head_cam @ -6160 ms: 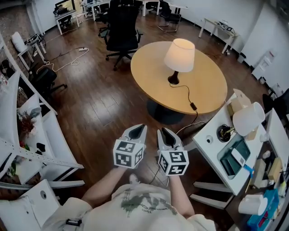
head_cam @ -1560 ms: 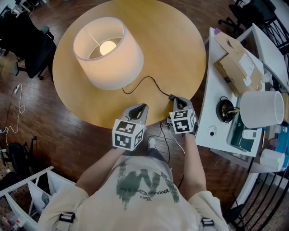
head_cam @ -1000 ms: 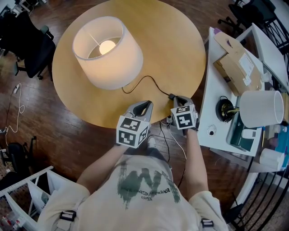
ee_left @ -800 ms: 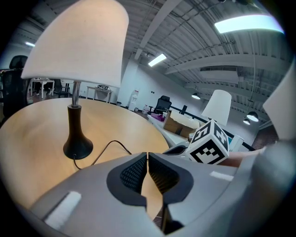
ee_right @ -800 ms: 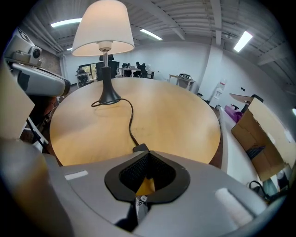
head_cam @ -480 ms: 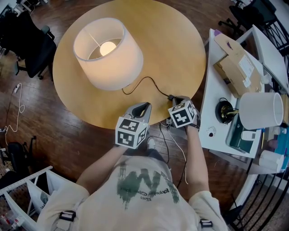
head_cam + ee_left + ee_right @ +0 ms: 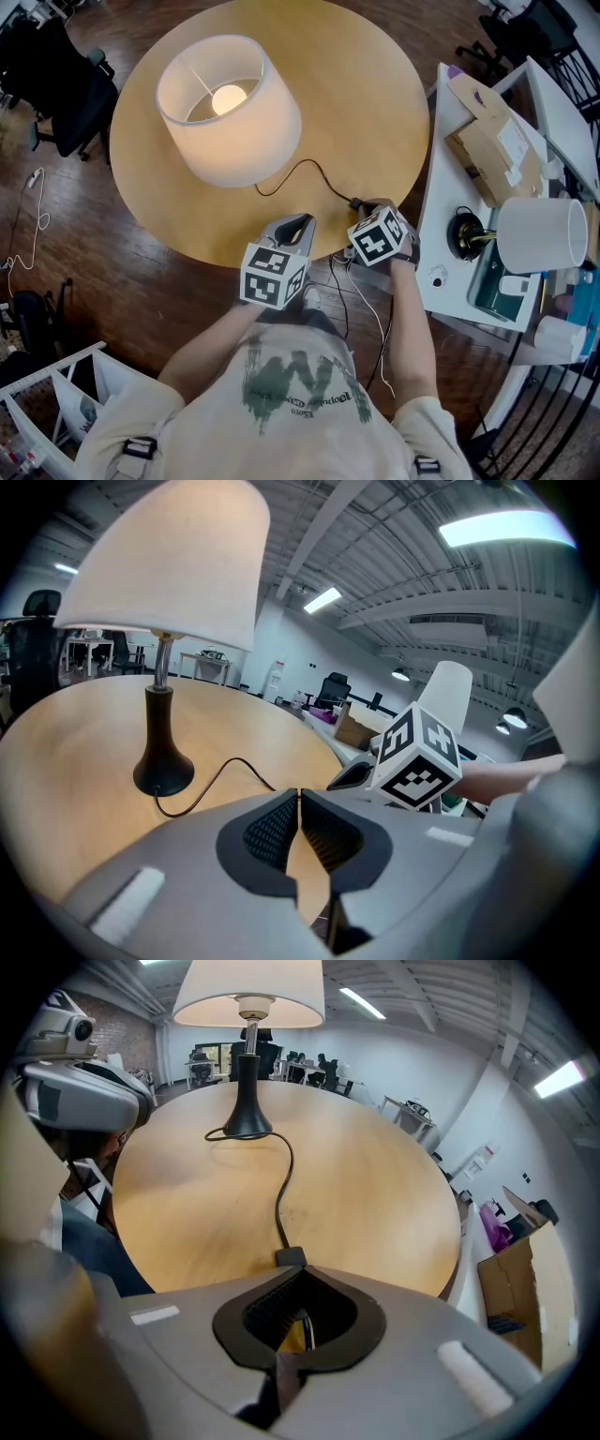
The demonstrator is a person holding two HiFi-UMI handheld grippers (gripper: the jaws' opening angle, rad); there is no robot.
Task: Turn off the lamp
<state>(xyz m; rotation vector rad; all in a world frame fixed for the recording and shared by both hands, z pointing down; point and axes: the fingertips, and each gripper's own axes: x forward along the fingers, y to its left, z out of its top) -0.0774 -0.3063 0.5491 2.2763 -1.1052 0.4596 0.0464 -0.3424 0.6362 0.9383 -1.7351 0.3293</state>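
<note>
Right gripper [image 7: 364, 208] pressed together, tips just beside cord switch [image 7: 290, 1256] on counter [image 7: 356, 94]; left gripper [image 7: 292, 226] likewise closed, empty, alongside; lamp [image 7: 230, 122] lit.

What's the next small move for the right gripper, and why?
Probably press the shut right gripper down onto the black inline switch on the cord: its tips sit right at the switch, and the white-shaded table lamp is still lit.
</note>
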